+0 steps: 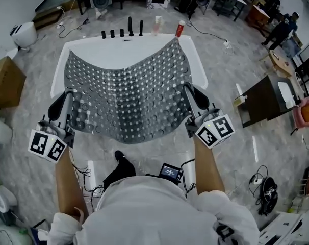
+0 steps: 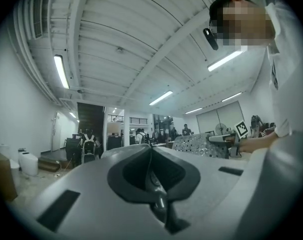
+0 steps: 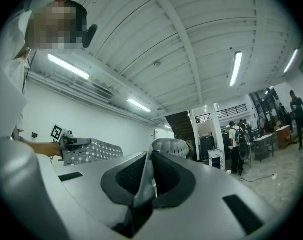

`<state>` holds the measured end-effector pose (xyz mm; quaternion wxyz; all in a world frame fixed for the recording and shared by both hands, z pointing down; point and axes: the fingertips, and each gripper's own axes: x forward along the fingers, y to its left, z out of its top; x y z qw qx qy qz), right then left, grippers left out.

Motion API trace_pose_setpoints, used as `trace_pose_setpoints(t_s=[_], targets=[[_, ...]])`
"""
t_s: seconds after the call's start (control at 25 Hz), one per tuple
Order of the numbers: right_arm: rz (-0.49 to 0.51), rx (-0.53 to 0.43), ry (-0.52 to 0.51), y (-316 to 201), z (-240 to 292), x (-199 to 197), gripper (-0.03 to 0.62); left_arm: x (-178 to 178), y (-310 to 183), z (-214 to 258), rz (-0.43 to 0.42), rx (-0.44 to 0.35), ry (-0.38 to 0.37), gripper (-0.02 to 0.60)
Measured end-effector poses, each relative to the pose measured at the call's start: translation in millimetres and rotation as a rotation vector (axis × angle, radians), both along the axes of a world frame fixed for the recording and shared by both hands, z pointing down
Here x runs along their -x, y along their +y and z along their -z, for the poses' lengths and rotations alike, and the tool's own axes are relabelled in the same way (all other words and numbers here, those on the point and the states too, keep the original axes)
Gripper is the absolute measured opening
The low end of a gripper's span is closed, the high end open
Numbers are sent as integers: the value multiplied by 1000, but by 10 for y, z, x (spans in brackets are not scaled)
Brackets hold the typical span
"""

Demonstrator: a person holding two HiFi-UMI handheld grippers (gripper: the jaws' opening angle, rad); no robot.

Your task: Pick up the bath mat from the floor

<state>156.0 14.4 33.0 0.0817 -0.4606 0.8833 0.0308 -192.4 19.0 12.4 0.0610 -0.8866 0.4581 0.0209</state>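
Note:
In the head view the grey bath mat (image 1: 128,93), studded with rows of suction cups, hangs spread out in the air between my two grippers, sagging over the tub. My left gripper (image 1: 69,96) is shut on its left edge and my right gripper (image 1: 187,89) on its right edge. In the left gripper view the jaws (image 2: 152,176) pinch a thin strip of mat, and the rest of the mat (image 2: 196,145) stretches off to the right. The right gripper view shows the same: the jaws (image 3: 147,176) are shut on the mat's edge (image 3: 142,186).
A white bathtub (image 1: 119,52) lies below the mat, with dark bottles (image 1: 130,27) and a red one (image 1: 180,29) on its far rim. A cardboard box (image 1: 4,80) stands left, a dark table (image 1: 261,101) right. Cables (image 1: 259,180) trail on the marble floor.

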Motion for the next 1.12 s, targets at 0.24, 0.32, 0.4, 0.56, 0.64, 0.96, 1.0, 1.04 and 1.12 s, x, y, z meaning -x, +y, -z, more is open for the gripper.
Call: trace_pose_setpoints(t_s=[0.24,0.32,0.4,0.56,0.64,0.96,1.0,1.04,1.12], targets=[[63,94,-46,696,-351,-103,43,-272,748,-226,-3,97,-41,14],[70,90,-46,798,-349,-82,43,-280,883,-199,-3,105,-34,14],[71,71,-54,860,-314,-65,43,-276,974,-154,-1,93,-32,14],[43,53,-35,1137,-418,96,43,-128,1224,-243,-26,63,-11,14],[28,49,-16,1204,-510,178,43,-50,1275,-341,-37,51,-3,14],[-11,33,16,1291,-374,278,43,-29,1279,-347,-86,60,14,14],[-11,36,15,1298,-374,315,43,-18,1282,-344,-92,60,16,14],[-11,41,13,1306,-374,339,43,-15,1287,-340,-99,61,17,14],[-8,54,5,1323,-384,355,43,-32,1297,-323,-109,64,16,14]])
